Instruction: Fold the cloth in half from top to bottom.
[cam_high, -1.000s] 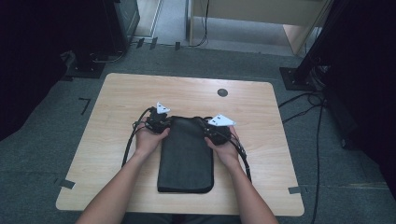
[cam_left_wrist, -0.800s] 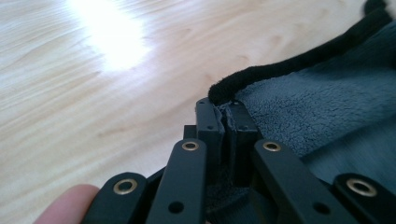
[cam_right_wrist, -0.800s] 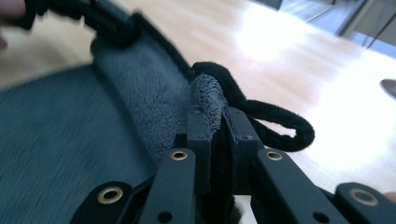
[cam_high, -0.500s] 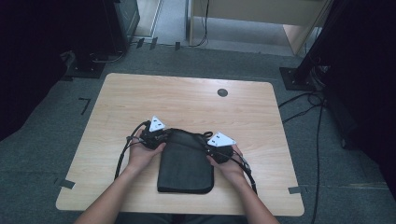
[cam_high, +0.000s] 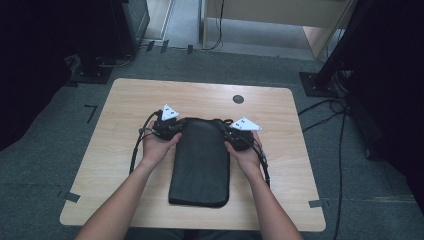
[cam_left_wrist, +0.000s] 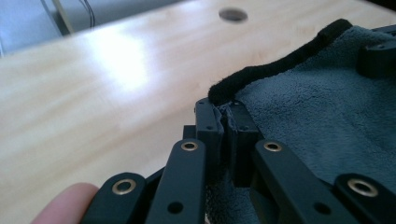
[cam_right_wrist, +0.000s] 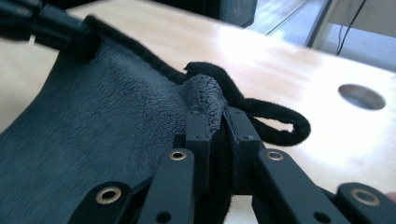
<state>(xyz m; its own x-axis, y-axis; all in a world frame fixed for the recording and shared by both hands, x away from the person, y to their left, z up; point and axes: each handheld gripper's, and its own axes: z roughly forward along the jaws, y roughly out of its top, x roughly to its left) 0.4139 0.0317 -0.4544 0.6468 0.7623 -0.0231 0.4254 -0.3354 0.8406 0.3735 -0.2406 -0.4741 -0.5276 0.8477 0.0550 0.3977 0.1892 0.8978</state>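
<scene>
On the counter (cam_high: 125, 105): left claw (cam_left_wrist: 227, 122) and right claw (cam_right_wrist: 215, 125) clenched on far corners of folded dark towel (cam_high: 200, 160), keeping layers aligned.

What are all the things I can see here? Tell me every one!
Towel: one, dark grey and fluffy with a black edge, folded long, lying mid-table with its far corners pinched.
Table: one, light wood, in the middle of the room.
Cable hole: one, dark and round, near the table's far edge.
Floor: grey carpet all around the table.
Left gripper: one, black, shut on the towel's far left corner.
Right gripper: one, black, shut on the towel's far right corner.
Forearms: two, coming in from the near side.
</scene>
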